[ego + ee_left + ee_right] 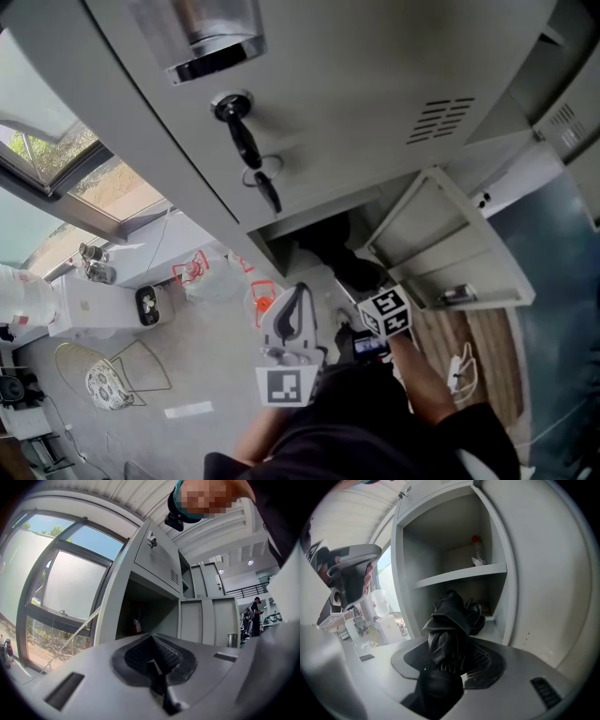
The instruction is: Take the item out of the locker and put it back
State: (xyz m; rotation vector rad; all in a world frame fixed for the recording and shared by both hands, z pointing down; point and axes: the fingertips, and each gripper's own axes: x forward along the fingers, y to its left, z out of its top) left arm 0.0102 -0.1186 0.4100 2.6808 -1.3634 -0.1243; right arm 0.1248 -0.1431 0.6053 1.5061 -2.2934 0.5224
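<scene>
While I hold the right gripper [449, 654] at the mouth of the open locker [513, 569], its jaws are clamped on a crumpled black glove [451, 616], which bunches up above the pads. That glove sits in front of the lower space, under the shelf [461, 576]. A red-capped bottle [476, 550] stands on that shelf at the back. My left gripper [154, 660] has its jaws pressed together with nothing between them, off to the side and facing the locker. Keys [247, 142] hang from the door above.

Locker shelf [459, 576], perhaps 1 bottle [477, 554]
</scene>
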